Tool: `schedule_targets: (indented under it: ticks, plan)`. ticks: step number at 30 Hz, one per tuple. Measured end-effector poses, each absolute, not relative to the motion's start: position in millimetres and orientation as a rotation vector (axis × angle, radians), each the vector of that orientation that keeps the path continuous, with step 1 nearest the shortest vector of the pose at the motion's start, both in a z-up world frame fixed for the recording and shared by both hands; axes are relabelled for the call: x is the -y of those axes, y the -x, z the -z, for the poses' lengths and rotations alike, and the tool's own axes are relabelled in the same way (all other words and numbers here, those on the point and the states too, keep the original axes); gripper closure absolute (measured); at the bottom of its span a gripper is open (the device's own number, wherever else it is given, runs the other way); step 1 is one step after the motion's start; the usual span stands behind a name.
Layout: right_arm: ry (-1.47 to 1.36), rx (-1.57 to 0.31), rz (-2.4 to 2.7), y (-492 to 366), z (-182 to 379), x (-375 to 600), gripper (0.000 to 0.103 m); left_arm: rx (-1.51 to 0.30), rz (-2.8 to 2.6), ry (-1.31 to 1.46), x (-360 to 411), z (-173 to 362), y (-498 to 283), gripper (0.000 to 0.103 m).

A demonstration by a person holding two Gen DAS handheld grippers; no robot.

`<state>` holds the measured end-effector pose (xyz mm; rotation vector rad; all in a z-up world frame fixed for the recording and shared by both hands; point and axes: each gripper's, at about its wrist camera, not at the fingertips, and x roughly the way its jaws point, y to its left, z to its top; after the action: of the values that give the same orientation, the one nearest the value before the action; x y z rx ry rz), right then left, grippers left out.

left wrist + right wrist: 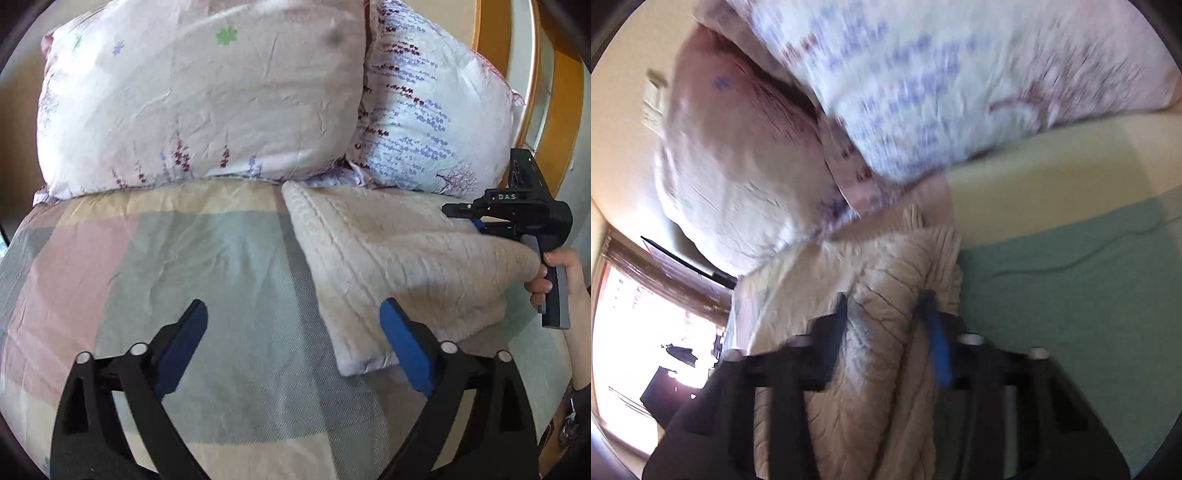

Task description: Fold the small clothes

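Observation:
A cream ribbed knit garment point(391, 258) lies on the checked bedsheet point(221, 266), right of centre in the left wrist view, its right side lifted. My left gripper point(293, 314) is open and empty, hovering just above the sheet, its right finger point(404, 347) at the garment's near left corner. My right gripper point(884, 306) is rolled sideways and shut on a bunched edge of the garment point(879, 332). In the left wrist view its body point(517, 210) shows at the right with the hand on its handle, its fingers hidden behind the raised cloth.
Two floral pillows point(199, 99) point(436, 122) stand at the head of the bed, just beyond the garment. A wooden headboard point(561, 122) rises behind them at the right. A bright window point(646, 325) shows at the left of the right wrist view.

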<state>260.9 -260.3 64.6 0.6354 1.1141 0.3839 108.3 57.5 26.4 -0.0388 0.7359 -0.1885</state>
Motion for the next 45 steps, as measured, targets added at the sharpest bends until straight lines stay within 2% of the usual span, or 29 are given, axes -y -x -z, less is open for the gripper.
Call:
schedule_targets:
  ticks: [2, 3, 7, 9, 11, 12, 16, 20, 23, 24, 25, 26, 27, 31, 37, 45]
  plan:
    - [-0.635, -1.091, -0.336, -262, -63, 268, 0.089, -0.728, 0.177, 0.03, -56, -21, -99, 0.002]
    - [-0.65, -1.081, -0.296, -265, -63, 273, 0.094, -0.728, 0.177, 0.024, -54, -19, -98, 0.002]
    - [-0.613, -1.098, -0.171, -272, -63, 286, 0.092, -0.741, 0.138, 0.009, -50, -17, -97, 0.002]
    - [-0.555, -1.056, -0.179, -258, -88, 281, 0.09, -0.758, 0.128, -0.023, -45, -15, -98, 0.002]
    - [-0.54, -0.963, -0.236, -236, -116, 279, 0.078, -0.773, 0.124, -0.055, -40, -13, -98, 0.002]
    - [-0.558, -0.919, -0.31, -219, -131, 278, 0.065, -0.772, 0.13, -0.062, -38, -14, -99, 0.002]
    - [-0.547, -0.944, -0.485, -181, -137, 251, 0.064, -0.764, 0.136, -0.081, -31, -15, -96, 0.002]
    - [-0.444, -1.117, -0.341, -184, -81, 227, 0.062, -0.792, 0.141, -0.095, -23, -13, -93, 0.002]
    - [-0.477, -1.032, -0.313, -169, -91, 237, 0.06, -0.814, 0.127, -0.112, -19, -11, -90, 0.002]
    - [-0.491, -0.995, -0.311, -160, -99, 239, 0.052, -0.816, 0.13, -0.112, -18, -10, -88, 0.002]
    - [-0.491, -0.94, -0.309, -144, -111, 243, 0.032, -0.819, 0.133, -0.107, -18, -10, -87, 0.002]
    - [-0.48, -0.907, -0.287, -133, -118, 246, 0.024, -0.826, 0.136, -0.094, -18, -8, -87, 0.002]
    - [-0.45, -0.881, -0.253, -119, -123, 246, 0.02, -0.839, 0.136, -0.081, -18, -7, -88, 0.002]
    - [-0.293, -0.934, -0.172, -95, -108, 224, 0.015, -0.939, 0.11, -0.04, -13, 7, -98, 0.002]
    - [-0.146, -1.072, -0.08, -86, -81, 196, 0.003, -0.94, 0.089, -0.089, -4, 11, -97, 0.002]
    - [-0.013, -1.101, -0.016, -79, -76, 179, 0.001, -0.937, 0.091, -0.083, -5, 12, -97, 0.002]
